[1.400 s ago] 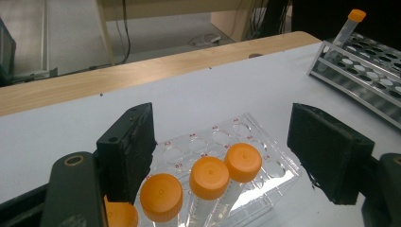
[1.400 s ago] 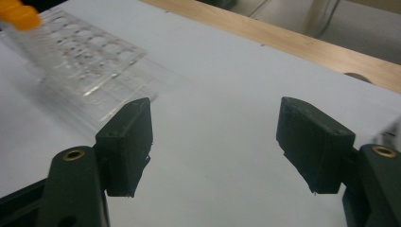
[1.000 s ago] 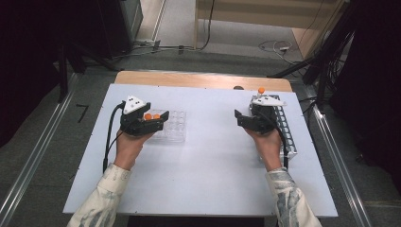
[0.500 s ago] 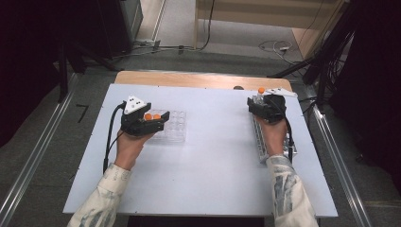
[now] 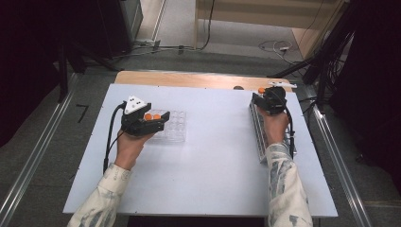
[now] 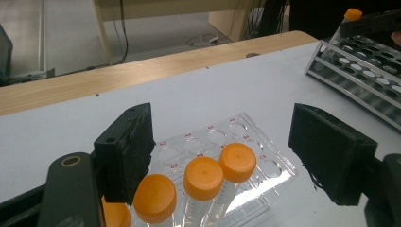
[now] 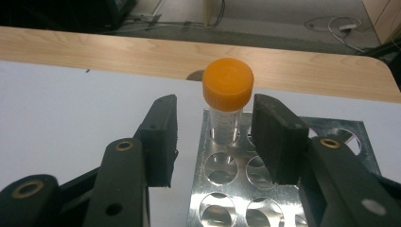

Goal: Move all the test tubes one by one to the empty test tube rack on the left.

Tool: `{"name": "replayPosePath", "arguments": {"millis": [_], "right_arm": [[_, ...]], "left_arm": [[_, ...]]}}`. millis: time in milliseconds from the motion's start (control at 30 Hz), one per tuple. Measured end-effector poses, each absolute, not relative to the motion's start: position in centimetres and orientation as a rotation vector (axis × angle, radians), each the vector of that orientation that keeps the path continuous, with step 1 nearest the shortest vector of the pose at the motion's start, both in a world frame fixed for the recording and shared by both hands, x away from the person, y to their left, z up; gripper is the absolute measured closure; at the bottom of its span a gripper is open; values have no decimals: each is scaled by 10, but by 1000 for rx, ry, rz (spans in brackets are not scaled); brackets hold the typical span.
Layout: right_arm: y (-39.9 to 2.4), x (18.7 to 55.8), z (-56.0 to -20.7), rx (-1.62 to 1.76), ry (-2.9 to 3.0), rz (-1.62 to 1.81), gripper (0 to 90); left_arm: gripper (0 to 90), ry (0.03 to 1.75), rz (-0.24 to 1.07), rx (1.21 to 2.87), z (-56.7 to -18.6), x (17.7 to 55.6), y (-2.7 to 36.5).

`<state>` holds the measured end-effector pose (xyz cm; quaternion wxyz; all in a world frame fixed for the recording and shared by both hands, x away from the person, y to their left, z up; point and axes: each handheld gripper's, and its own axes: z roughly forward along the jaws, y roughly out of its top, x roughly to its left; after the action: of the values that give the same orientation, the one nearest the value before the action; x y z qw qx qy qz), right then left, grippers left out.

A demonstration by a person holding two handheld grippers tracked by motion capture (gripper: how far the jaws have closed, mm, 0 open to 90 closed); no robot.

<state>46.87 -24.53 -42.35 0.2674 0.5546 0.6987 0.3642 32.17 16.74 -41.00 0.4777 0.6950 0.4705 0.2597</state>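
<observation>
Right gripper (image 7: 213, 137) jaws, just closing, flank the orange-capped tube (image 7: 227, 97) in the metal rack (image 7: 283, 208), apparently without contact. Left gripper (image 6: 222, 156) open over the clear tray (image 6: 265, 165).

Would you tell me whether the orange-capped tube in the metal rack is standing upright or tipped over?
Upright. The tube stands straight in a far-end hole of the metal rack, cap on top, between the right gripper's jaws, which have just been closing and aren't touching it.

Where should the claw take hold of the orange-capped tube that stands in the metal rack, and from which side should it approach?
Grip the orange-capped tube on its clear body just under the cap, coming level from the near side as the right claw now does. It stands upright in the metal rack, only the top part is exposed, and the wider cap gives a stop against slipping.
</observation>
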Motion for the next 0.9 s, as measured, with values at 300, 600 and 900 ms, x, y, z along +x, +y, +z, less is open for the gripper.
{"name": "replayPosePath", "arguments": {"millis": [300,600,900], "right_arm": [[-243,487,-426,1578,1894,888,572],[-244,491,-428,1616,1893,865,645],[-241,485,-427,1564,1871,888,714]], "left_arm": [[232,1145,628,1695,-410,321,166],[233,1145,624,1702,-412,321,166],[234,1144,623,1699,-412,321,166]]}}
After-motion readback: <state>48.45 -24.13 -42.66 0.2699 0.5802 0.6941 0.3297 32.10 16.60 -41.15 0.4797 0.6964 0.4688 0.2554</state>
